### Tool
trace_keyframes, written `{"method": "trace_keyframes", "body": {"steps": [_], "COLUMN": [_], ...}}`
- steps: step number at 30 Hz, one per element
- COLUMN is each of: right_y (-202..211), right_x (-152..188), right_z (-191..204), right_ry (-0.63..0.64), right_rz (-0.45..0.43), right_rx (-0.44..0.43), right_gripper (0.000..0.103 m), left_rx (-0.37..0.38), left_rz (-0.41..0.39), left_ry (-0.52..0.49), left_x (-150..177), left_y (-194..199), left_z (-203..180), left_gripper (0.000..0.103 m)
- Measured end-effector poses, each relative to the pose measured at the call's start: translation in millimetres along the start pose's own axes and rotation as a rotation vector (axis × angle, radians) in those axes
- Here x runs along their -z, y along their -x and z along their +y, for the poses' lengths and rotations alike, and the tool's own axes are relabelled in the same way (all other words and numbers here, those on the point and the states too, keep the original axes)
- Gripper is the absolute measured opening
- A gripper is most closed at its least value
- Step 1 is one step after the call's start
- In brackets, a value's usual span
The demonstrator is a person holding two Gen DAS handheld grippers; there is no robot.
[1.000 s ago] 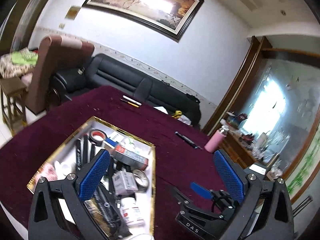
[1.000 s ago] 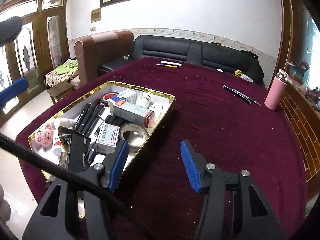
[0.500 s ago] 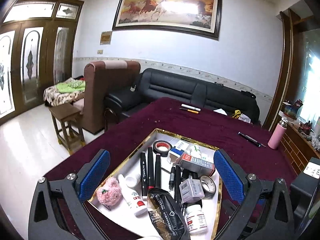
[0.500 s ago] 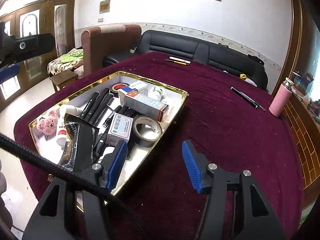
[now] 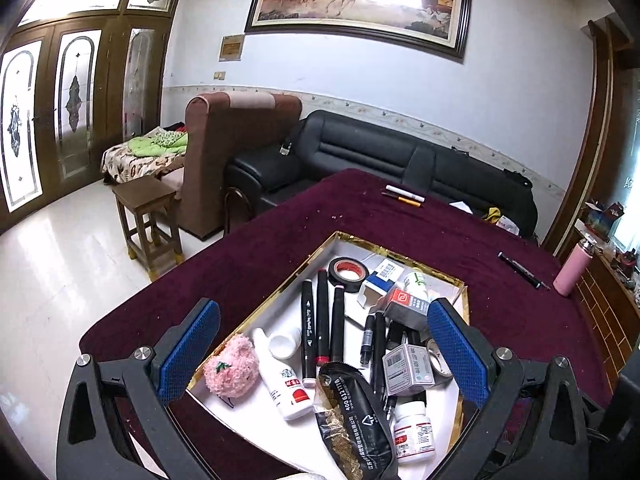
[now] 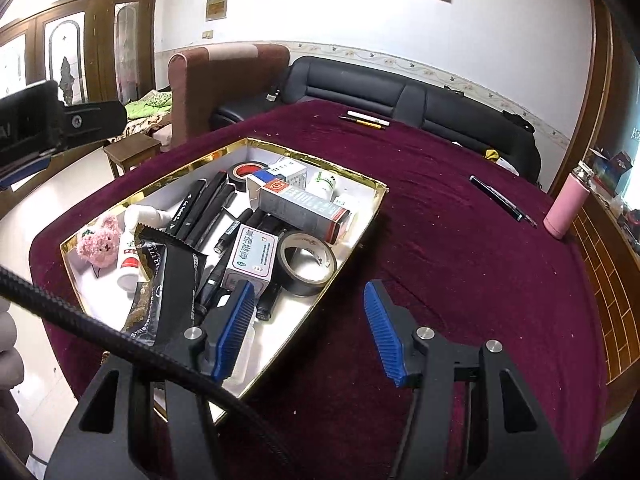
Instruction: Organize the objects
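Note:
A gold-rimmed white tray (image 5: pixel 280 306) (image 6: pixel 376 192) sits on the maroon table, full of markers (image 5: pixel 322 312), tape rolls (image 6: pixel 306 262), small boxes (image 6: pixel 296 206), bottles (image 5: pixel 284 380), a black pouch (image 5: pixel 354 420) and a pink plush (image 5: pixel 232 370) (image 6: pixel 100 242). My left gripper (image 5: pixel 324 350) is wide open and empty, above the tray's near end. My right gripper (image 6: pixel 310 330) is open and empty over the tray's near right rim.
Loose pens (image 5: pixel 404 196) lie at the table's far edge and a black pen (image 6: pixel 502 200) lies at right near a pink flask (image 6: pixel 568 206). A black sofa (image 5: pixel 380 152), a brown armchair (image 5: pixel 236 144) and a wooden stool (image 5: pixel 146 220) stand beyond the table.
The left gripper has swung left and back, from facing the table's right side to looking down the tray. The right gripper has edged closer to the tray. Both stayed open.

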State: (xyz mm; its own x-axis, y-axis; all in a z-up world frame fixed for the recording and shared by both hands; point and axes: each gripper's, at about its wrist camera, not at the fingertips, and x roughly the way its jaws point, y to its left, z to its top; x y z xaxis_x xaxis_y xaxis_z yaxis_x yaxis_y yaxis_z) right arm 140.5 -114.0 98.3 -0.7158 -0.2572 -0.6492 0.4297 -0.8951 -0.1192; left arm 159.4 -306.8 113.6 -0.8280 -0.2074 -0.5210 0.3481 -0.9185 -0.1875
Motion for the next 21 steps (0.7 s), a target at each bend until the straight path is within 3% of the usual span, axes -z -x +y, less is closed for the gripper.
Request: {"method": "trace_keyframes", "body": {"steps": [21], "right_y": [-1.0], "right_x": [1.2], "right_z": [2.0], "right_ry": [0.013], "right_rz": [-0.005], "right_rx": [0.000], "right_gripper": [0.057], "left_rx": [-0.044], "left_rz": [0.031], "left_ry": [0.008], "left_x": [1.3], "left_y": [-5.3], "left_z": [2.5], "left_gripper": [0.102]}}
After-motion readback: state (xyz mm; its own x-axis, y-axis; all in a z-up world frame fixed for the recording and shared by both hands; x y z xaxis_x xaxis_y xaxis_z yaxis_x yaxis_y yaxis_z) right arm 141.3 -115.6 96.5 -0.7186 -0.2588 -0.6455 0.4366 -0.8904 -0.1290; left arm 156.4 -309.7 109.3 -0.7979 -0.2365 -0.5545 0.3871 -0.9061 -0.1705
